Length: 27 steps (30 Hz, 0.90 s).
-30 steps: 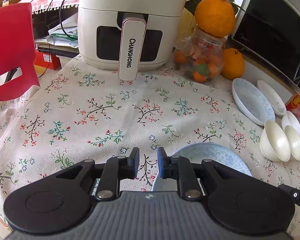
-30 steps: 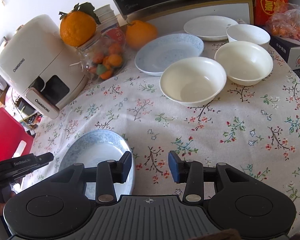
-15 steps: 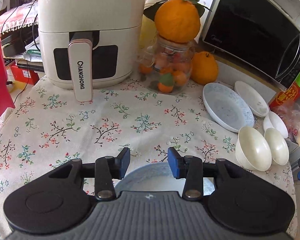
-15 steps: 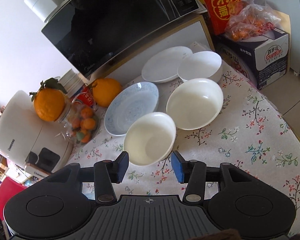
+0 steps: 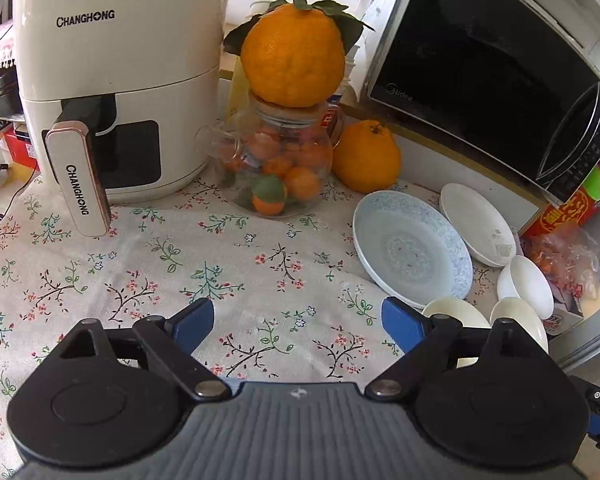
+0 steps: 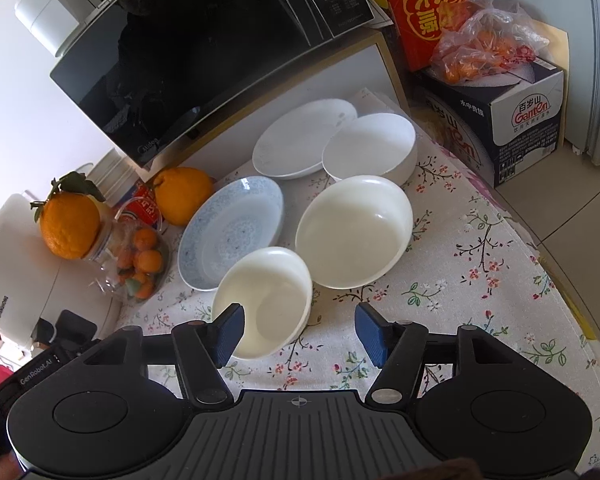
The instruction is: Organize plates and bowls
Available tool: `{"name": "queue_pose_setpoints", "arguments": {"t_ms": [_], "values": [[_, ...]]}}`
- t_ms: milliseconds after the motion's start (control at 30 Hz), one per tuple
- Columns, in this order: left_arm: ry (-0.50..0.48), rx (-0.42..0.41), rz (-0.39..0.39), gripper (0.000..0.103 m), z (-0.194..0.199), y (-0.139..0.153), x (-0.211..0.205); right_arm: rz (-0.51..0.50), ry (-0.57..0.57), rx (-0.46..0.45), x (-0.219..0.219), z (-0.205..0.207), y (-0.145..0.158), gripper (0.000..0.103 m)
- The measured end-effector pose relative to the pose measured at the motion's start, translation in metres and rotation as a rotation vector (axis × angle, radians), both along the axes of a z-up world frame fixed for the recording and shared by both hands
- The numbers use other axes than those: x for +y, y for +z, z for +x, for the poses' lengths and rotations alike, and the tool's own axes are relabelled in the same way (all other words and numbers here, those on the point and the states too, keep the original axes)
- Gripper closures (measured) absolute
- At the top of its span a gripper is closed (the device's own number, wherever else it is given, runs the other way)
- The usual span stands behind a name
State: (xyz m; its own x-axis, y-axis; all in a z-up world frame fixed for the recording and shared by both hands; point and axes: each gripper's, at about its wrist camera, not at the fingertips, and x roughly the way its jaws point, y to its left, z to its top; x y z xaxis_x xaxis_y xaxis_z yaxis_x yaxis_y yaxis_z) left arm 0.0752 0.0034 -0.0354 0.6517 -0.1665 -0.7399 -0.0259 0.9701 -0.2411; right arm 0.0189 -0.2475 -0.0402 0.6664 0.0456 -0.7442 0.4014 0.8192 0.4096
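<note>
My left gripper (image 5: 298, 326) hangs over bare flowered cloth, its jaws opening wide with nothing between them. To its right lie a blue-patterned plate (image 5: 412, 250), a white plate (image 5: 476, 224) and three white bowls (image 5: 526, 286). My right gripper (image 6: 300, 334) hovers at the nearest cream bowl (image 6: 266, 300), jaws opening. That bowl's near rim sits between the pads, and neither pad presses on it. Behind it are a larger cream bowl (image 6: 354, 232), a white bowl (image 6: 370, 148), the white plate (image 6: 300, 144) and the blue-patterned plate (image 6: 230, 232).
A white air fryer (image 5: 112, 92) stands at the back left. A glass jar of small oranges (image 5: 276, 172) carries a big orange (image 5: 294, 56). A black microwave (image 6: 204, 40) looms behind the dishes. A carton (image 6: 512, 120) with a bag of oranges sits beyond the table's right edge (image 6: 548, 280).
Both grippers swung toward the group of dishes and widened their jaws. The blue plate seen near the left fingers has slipped out of view beneath that gripper.
</note>
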Motion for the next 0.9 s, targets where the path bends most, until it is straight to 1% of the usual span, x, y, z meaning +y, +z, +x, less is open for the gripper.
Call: {"name": "queue_pose_setpoints", "arguments": {"t_ms": [100,267,333,467,533,667,767,900], "values": [[-0.004,0.023,-0.009,0.012,0.014,0.001,-0.009,-0.021,-0.020,-0.013,-0.007,0.006,0.004,0.038],[-0.006,0.050,-0.046,0.011,0.043,0.000,-0.025,-0.032,-0.027,-0.049,-0.017,0.029,0.009,0.037],[-0.006,0.055,-0.050,0.012,0.055,-0.003,-0.033,-0.049,-0.008,-0.052,-0.017,0.041,0.008,0.037],[-0.007,0.029,-0.012,0.014,0.071,-0.008,-0.044,-0.077,0.044,-0.066,-0.013,0.066,0.008,0.037],[0.000,0.037,-0.016,0.014,0.078,-0.014,-0.046,-0.078,0.069,-0.075,-0.012,0.078,0.007,0.037],[0.002,0.058,-0.032,0.015,0.092,-0.025,-0.048,-0.065,0.101,-0.061,-0.007,0.106,-0.003,0.037],[0.007,0.056,-0.036,0.018,0.103,-0.031,-0.049,-0.053,0.127,-0.051,-0.002,0.123,-0.011,0.037],[0.010,0.061,-0.043,0.029,0.114,-0.039,-0.049,-0.051,0.144,-0.033,0.003,0.146,-0.021,0.038]]}}
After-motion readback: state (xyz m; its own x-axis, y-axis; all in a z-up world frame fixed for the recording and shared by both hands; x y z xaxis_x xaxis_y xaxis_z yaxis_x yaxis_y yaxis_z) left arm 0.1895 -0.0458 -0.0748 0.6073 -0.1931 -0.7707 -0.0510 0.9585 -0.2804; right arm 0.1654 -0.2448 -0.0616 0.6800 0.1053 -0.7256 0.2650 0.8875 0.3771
